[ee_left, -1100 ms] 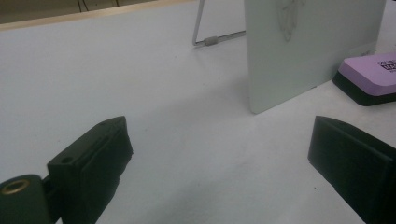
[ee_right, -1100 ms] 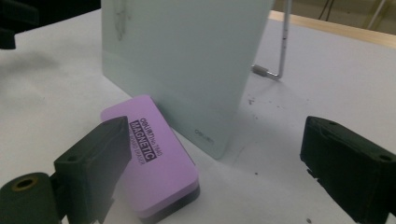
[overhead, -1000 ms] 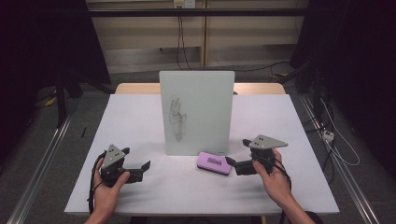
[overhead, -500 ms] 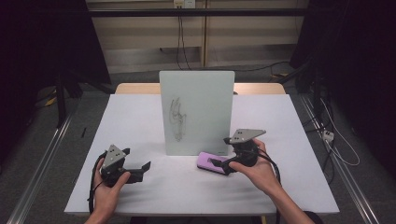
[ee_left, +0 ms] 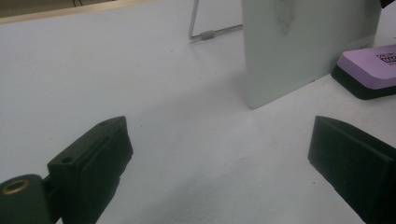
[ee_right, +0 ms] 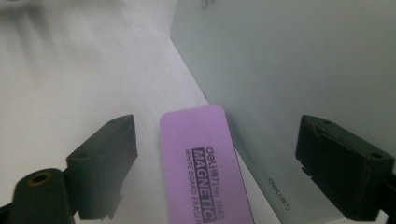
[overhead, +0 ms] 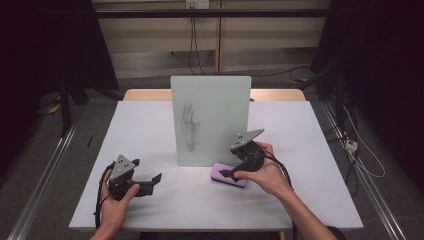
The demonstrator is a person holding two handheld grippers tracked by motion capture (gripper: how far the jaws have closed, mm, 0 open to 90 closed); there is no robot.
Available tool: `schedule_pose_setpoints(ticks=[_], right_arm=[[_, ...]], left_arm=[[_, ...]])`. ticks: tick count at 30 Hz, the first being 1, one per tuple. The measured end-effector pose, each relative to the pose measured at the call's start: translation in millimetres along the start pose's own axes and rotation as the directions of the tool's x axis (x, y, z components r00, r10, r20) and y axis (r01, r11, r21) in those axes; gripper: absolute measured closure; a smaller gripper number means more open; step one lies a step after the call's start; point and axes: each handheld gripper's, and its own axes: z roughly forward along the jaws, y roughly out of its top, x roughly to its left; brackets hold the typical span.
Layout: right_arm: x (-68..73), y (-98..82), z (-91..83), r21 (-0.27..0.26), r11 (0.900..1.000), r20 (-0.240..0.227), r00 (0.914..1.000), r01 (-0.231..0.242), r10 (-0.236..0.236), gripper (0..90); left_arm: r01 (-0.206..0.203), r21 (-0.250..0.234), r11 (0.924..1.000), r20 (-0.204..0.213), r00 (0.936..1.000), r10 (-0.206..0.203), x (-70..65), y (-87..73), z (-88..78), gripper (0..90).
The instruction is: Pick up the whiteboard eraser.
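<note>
Purple eraser (ee_right: 205, 163) flat beside whiteboard (overhead: 212, 117), between right gripper (ee_right: 215, 163) jaws just closing, untouched; left gripper (ee_left: 224, 172) wide

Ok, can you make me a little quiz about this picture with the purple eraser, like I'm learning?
1. True or false: the right hand-held gripper already squeezes the purple eraser.
2. What does the eraser lie in front of? A) a whiteboard B) a bowl C) a book
3. Fill in: the left hand-held gripper has its jaws ____ with nothing between them.

Key: 1 false, the eraser lies between the jaws, which have just been closing, but the pads stand clear of it. 2 A, the upright whiteboard. 3 open.
</note>
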Motion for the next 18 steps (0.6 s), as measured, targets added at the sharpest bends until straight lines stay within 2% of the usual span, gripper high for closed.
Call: schedule_pose_setpoints(ticks=[2, 3, 7, 10, 18], right_arm=[[-0.2, 1.1, 1.5, 0.017, 1.000, -0.008, 0.9999, 0.008, -0.008, 13.6], [0.6, 4.7, 2.6, 0.043, 0.998, -0.012, 0.9993, 0.035, -0.034, 16.8], [2.3, 6.8, 5.4, 0.067, 0.997, -0.040, 0.9983, 0.046, -0.043, 22.2], [3.7, 3.7, 11.4, 0.130, 0.990, -0.037, 0.9977, 0.061, -0.056, 23.4], [5.2, 1.0, 13.3, 0.176, 0.981, -0.052, 0.9955, 0.087, -0.079, 31.1]], left_arm=[[-0.004, 0.005, 1.0000, 0.001, 1.0000, 0.004, 0.3, 0.0, 0.3, 5.6], [-0.002, 0.003, 1.0000, 0.002, 1.0000, 0.002, -0.3, -0.1, 1.0, 5.7], [-0.004, 0.004, 1.0000, 0.000, 1.0000, 0.004, -0.1, -0.1, 0.5, 5.7], [-0.004, 0.004, 1.0000, 0.004, 1.0000, 0.004, 0.3, -0.2, 0.2, 5.7], [-0.002, 0.005, 1.0000, 0.006, 1.0000, 0.002, 0.9, -0.1, 0.0, 5.7]])
